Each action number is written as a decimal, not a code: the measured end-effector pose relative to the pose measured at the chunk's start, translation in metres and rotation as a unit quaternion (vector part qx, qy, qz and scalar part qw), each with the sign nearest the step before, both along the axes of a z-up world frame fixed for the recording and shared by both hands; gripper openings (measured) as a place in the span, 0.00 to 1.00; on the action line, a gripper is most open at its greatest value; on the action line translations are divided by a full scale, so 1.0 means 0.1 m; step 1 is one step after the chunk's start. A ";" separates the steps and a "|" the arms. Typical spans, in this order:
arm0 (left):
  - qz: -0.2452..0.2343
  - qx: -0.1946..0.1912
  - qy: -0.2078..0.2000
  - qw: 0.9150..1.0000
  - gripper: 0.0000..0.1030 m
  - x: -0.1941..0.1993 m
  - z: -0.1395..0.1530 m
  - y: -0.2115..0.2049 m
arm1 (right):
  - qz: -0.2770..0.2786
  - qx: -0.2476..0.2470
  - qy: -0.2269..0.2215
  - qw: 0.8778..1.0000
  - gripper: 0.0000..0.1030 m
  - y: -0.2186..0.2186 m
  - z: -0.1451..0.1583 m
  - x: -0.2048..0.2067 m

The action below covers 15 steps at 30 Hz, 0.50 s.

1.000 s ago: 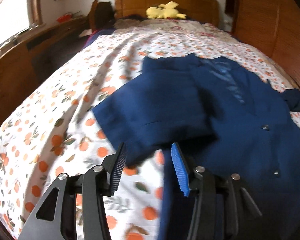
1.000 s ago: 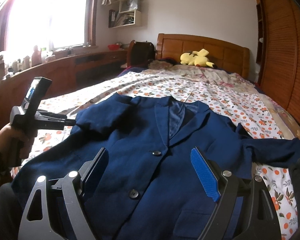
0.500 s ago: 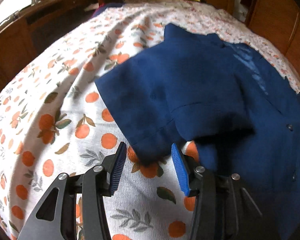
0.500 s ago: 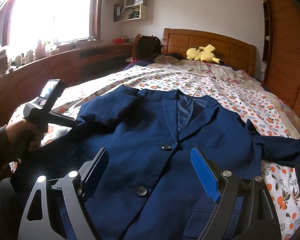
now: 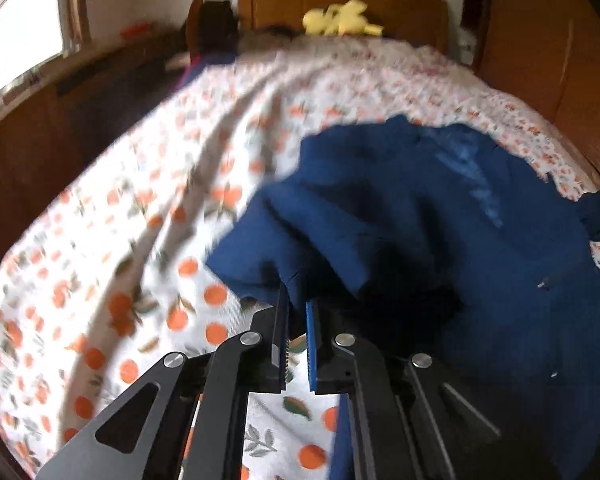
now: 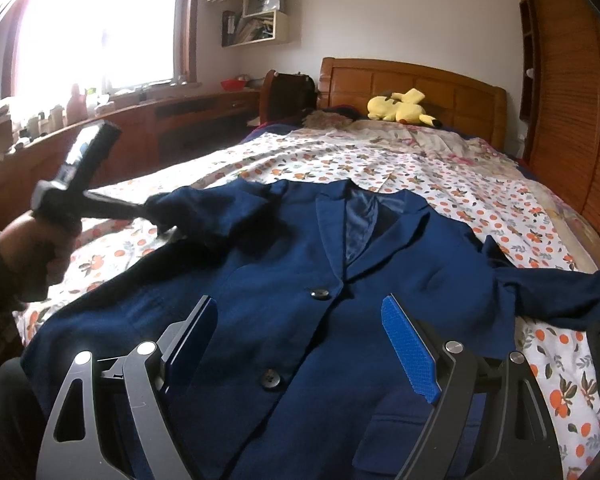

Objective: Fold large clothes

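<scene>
one navy jacket [image 6: 300, 280] sleeve cuff [image 5: 284, 264] pinched in left tool [image 5: 296, 308]; right tool [image 6: 300, 344] spread.

The jacket [image 6: 300, 264] was plain navy blue, with dark buttons [image 6: 320, 293] and a paler, slightly shiny blue lining [image 6: 358, 224] at the open collar. The bedsheet [image 6: 440, 184] was white, printed all over with small orange fruits and grey-green leaves. The headboard [image 6: 412, 80] and the slatted wardrobe doors [image 6: 568, 92] were warm orange-brown wood. A soft toy [image 6: 400, 109] at the pillow end was bright yellow with dark tips. The left gripper [image 5: 297, 300] was black, and one of its pads [image 5: 309, 344] was bright blue. The right gripper [image 6: 300, 320] was black too, its one visible pad face [image 6: 410, 354] bright blue with a fine grid texture. The wall was off-white.
</scene>
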<state>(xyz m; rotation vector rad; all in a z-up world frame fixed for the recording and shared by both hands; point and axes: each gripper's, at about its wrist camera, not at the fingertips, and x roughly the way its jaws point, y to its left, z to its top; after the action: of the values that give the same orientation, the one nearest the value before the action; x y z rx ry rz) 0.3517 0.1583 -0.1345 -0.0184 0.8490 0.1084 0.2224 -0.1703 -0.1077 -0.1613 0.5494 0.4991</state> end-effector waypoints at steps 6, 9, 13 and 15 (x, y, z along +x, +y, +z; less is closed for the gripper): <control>-0.041 0.011 -0.052 0.998 0.06 -0.19 0.58 -0.55 | -0.010 0.012 -0.008 1.000 0.79 -0.14 0.09 -0.03; -0.063 0.010 -0.061 0.996 0.06 -0.28 0.70 -0.81 | -0.013 0.011 -0.009 1.000 0.79 -0.19 0.10 -0.04; -0.090 -0.008 -0.070 0.993 0.06 -0.41 0.73 -1.12 | -0.017 0.010 -0.009 1.000 0.79 -0.26 0.10 -0.02; -0.097 -0.008 -0.072 0.993 0.06 -0.49 0.67 -1.23 | -0.019 0.009 -0.008 1.000 0.79 -0.29 0.09 -0.01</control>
<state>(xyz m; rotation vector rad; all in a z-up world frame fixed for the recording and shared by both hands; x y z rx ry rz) 0.3025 0.0351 -0.0679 0.0418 0.7035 -0.0822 0.2218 -0.1990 -0.0988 -0.1372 0.5321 0.4651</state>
